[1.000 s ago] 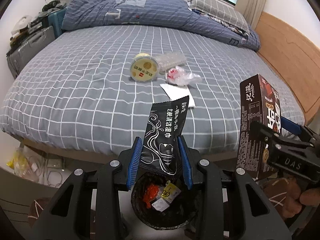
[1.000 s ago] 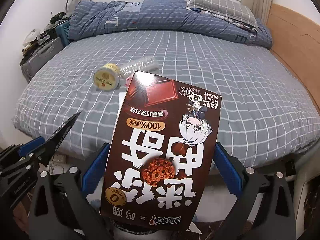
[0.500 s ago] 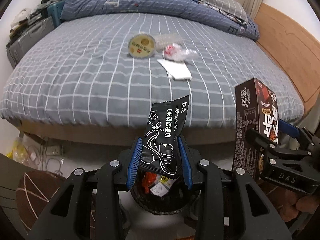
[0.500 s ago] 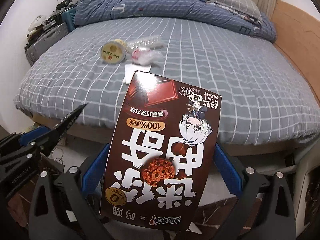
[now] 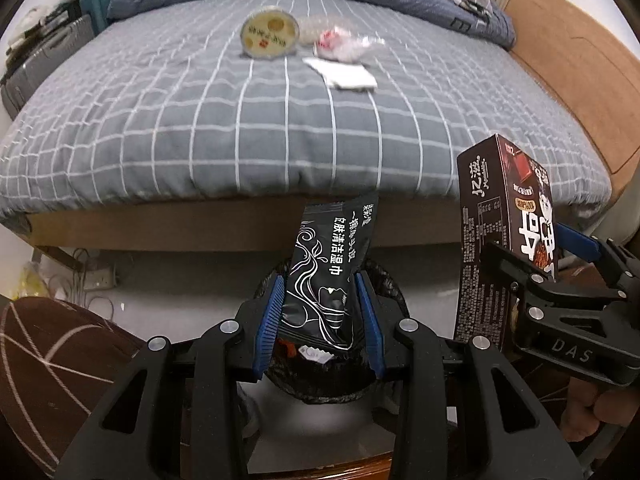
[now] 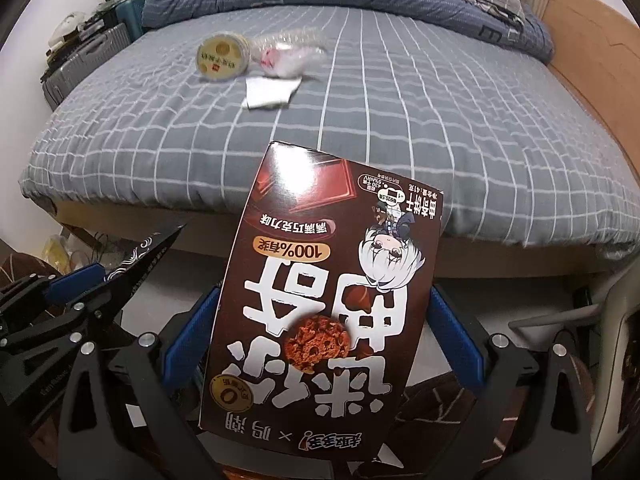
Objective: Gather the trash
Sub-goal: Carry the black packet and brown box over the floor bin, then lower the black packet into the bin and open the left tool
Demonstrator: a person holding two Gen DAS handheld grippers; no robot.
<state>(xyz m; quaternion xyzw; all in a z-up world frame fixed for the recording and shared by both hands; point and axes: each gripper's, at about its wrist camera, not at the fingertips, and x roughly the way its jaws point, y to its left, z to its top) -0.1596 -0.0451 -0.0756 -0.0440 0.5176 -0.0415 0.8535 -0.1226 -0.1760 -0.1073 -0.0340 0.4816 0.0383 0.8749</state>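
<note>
Grey checked bed (image 5: 280,128) behind | left claw (image 5: 320,320) gripping black wet-wipe sachet (image 5: 330,276) above, seemingly, black-lined bin (image 5: 384,292) | right claw (image 6: 320,344) gripping brown chocolate-biscuit carton (image 6: 320,304)

Your left gripper (image 5: 320,316) has its blue-padded fingers closed on the black wipes packet (image 5: 326,276), which stands up between them. Your right gripper (image 6: 320,336) grips the brown snack box (image 6: 320,304) across its width, just right of the left; your right hand (image 5: 596,412) shows at its handle.
</note>
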